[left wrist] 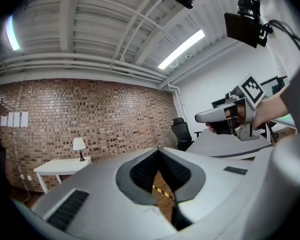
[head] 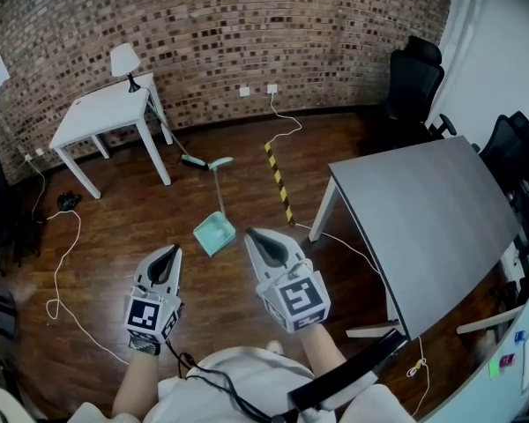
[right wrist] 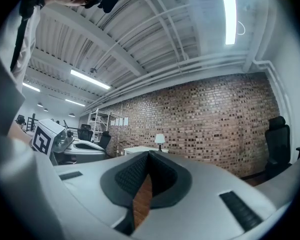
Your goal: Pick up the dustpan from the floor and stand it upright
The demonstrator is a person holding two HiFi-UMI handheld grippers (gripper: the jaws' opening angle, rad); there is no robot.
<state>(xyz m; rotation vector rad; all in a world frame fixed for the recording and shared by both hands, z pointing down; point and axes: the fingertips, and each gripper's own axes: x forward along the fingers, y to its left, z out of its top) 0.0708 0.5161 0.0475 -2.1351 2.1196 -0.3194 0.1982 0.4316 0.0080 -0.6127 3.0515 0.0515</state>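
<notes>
Head view: The dustpan (head: 214, 233) lies flat on the wood floor (head: 123, 210), its teal pan nearest me and its thin handle running away toward the brick wall (head: 247, 25). It is just ahead of my 2 grippers, between their lines, and touches neither. My left gripper (head: 171, 251) and right gripper (head: 250, 233) are held side by side in front of my body. I judge this a ready pose; the reach down has not begun. The right tips are the nearer to the pan. A white table (head: 101, 113) stands well off to the left and a grey desk (head: 423, 227) to the right, both clear of the work. Striped floor tape (head: 279, 183) lies just right of the handle.

Left gripper view: My left gripper (left wrist: 158, 152) has its jaws pressed together with nothing between them. It points level at the wall, so the dustpan is out of frame. The striped floor tape (left wrist: 163, 191) shows through the notch. This view catches my right gripper (left wrist: 225, 116) side-on.

Right gripper view: My right gripper (right wrist: 148, 157) is likewise closed and empty. It shows the ceiling and wall but no dustpan. Only the head view places the pan. Both jaws must open before any pickup.
</notes>
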